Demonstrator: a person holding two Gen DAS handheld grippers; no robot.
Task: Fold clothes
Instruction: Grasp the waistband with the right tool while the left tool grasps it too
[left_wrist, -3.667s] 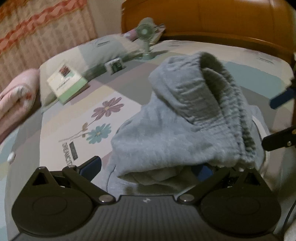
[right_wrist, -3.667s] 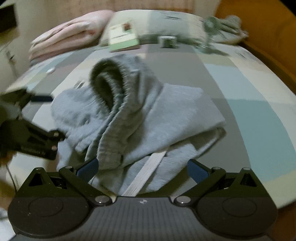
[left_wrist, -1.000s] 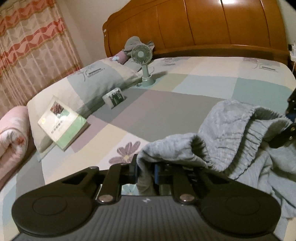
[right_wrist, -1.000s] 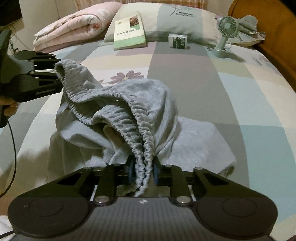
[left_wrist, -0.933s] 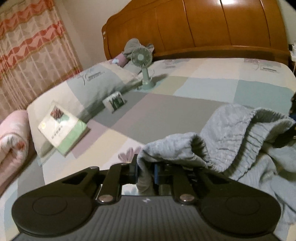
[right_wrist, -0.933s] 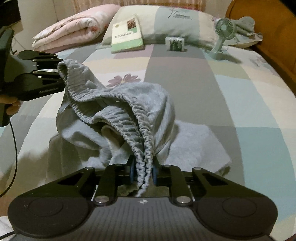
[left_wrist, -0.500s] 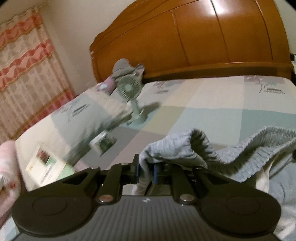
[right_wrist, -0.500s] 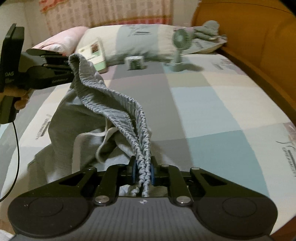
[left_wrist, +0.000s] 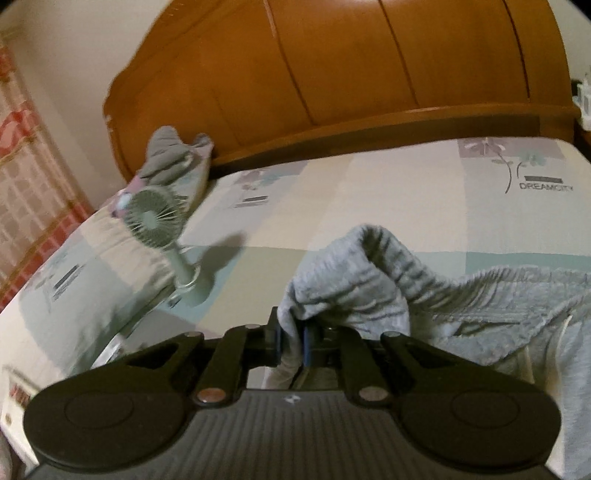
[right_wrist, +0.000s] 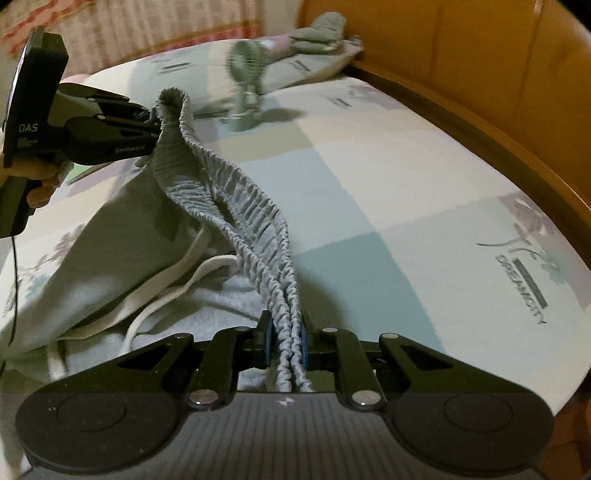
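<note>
A pair of grey sweatpants (right_wrist: 110, 258) hangs over the bed, its ribbed elastic waistband (right_wrist: 236, 206) stretched between my two grippers. My right gripper (right_wrist: 286, 343) is shut on one end of the waistband. My left gripper (left_wrist: 290, 341) is shut on the other end, where the grey fabric (left_wrist: 351, 280) bunches above the fingers. The left gripper also shows in the right wrist view (right_wrist: 157, 118), held up at the left. A white drawstring (right_wrist: 177, 280) dangles from the pants. The legs drape down onto the bedsheet.
A patchwork bedsheet (right_wrist: 406, 192) covers the bed. A small green fan (left_wrist: 155, 221) stands near a pillow (left_wrist: 66, 288) with grey clothes (left_wrist: 166, 155) on it. The wooden headboard (left_wrist: 351, 74) rises behind, and the wooden bed frame (right_wrist: 498, 110) runs along the right.
Both grippers closed on the waistband and have lifted it higher, pulling it taut between them. The view has swung toward the headboard and the pants hang lifted off the bed.
</note>
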